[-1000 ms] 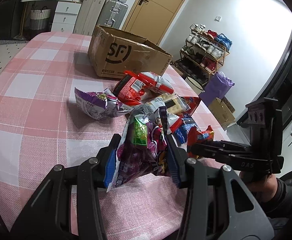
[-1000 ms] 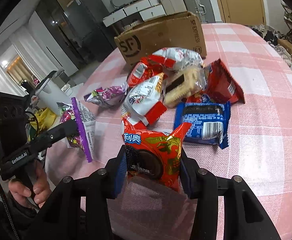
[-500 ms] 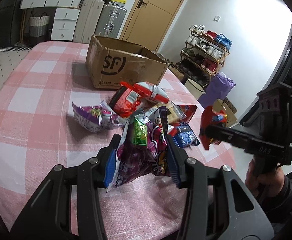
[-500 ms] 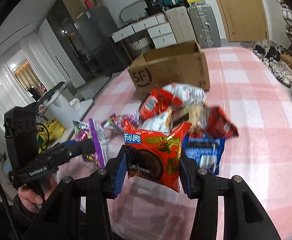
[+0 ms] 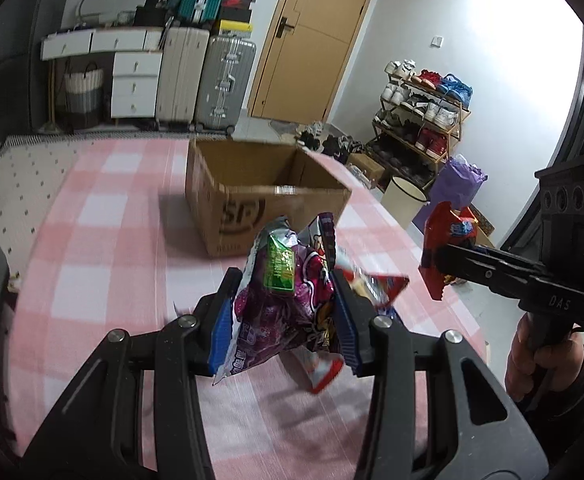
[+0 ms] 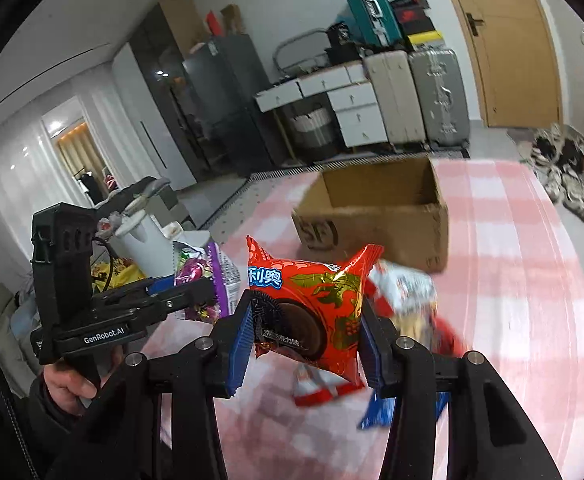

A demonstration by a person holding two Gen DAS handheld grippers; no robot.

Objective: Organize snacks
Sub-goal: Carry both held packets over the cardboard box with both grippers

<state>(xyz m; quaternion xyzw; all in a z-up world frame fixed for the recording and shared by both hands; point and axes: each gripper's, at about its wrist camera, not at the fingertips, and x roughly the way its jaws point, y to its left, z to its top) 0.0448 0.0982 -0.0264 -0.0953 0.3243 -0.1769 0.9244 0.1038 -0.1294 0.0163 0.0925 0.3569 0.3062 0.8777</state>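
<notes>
1. Left wrist view: the left claw (image 5: pixel 286 300) is closed on a purple snack bag (image 5: pixel 280 304), its blue pads pressing both sides, and holds it in the air above the worktop (image 5: pixel 104 248). The bag hides most of the loose packets behind it; only a red-and-white corner (image 5: pixel 325 376) and a red edge (image 5: pixel 387 286) peek out, blurred. The cardboard box (image 5: pixel 268 200) stands open towards the far edge of the worktop, its printed mark smeared and half covered by the bag.

2. Same view, right side: the right claw (image 5: pixel 437 262) comes in side-on, gripping a red snack pack (image 5: pixel 445 236) whose face is turned away and unreadable. A hand (image 5: pixel 539 356) holds its handle; the sleeve is cut off by the frame.

3. Right wrist view: the right claw (image 6: pixel 305 320) pinches the red snack pack (image 6: pixel 311 312) between its pads, clear of the worktop (image 6: pixel 511 280). Here the front shows, with a dark round biscuit picture. The packets below (image 6: pixel 403 288) are smeared by motion.

4. Same view, left side: the left claw (image 6: pixel 208 292) with the purple snack bag (image 6: pixel 200 280) shows edge-on, and the hand (image 6: pixel 68 380) under it is partly cut off. The box (image 6: pixel 375 216) is seen from its other corner, interior open.
</notes>
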